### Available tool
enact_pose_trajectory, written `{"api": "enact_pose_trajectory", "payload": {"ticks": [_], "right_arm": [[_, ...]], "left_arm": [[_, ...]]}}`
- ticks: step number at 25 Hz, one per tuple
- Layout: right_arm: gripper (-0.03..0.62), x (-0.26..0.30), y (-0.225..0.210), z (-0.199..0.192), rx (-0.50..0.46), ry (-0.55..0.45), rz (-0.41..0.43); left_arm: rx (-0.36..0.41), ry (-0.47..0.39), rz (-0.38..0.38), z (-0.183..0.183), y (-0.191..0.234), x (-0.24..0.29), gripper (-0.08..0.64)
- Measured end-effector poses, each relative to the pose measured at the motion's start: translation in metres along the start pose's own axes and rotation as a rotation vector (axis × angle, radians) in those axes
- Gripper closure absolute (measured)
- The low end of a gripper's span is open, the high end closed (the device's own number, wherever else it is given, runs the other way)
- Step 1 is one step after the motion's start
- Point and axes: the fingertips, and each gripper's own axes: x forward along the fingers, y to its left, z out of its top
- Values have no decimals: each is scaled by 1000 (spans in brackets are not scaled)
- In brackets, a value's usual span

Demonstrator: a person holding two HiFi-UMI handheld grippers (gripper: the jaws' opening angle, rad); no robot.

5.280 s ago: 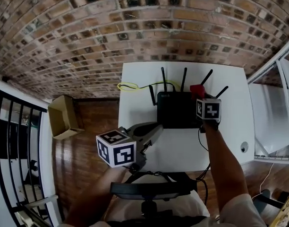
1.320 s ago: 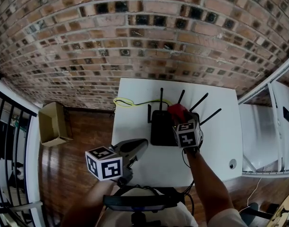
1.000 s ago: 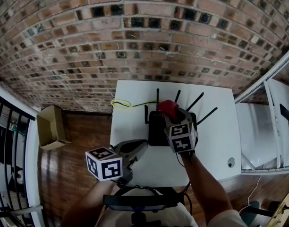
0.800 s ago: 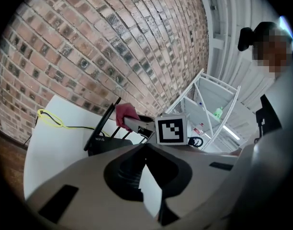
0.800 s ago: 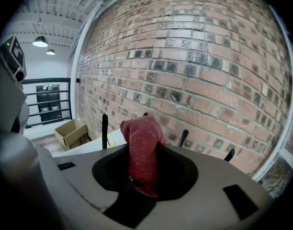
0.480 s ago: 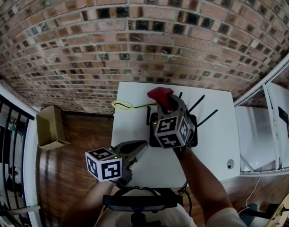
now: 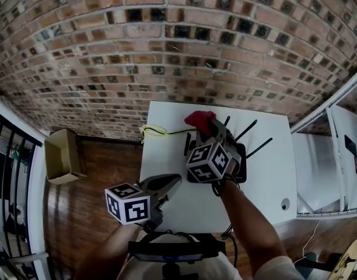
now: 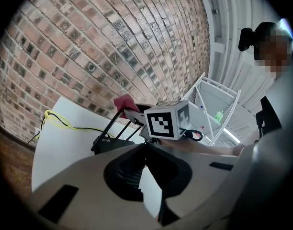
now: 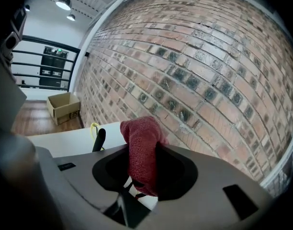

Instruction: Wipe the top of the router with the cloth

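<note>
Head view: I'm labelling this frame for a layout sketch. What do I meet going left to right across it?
cardboard box → yellow cable → red cloth → round hole in the table

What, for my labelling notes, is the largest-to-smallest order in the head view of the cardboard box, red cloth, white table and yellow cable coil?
1. white table
2. cardboard box, though it sits on the floor, farther from the camera
3. red cloth and yellow cable coil look about alike: unranked
</note>
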Motion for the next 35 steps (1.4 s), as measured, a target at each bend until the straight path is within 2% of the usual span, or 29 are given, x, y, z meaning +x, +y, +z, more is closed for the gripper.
{"api": "enact_pose_trajectory", "payload": {"ticks": [16,35], "right_arm": [[448,21,21,-44,15,132,43],[448,51,62,-126,20,352,175]], "left_arm": [[-22,-3,1,5,14,-5,555],[-36,-35,51,4,33,-16,554]]}}
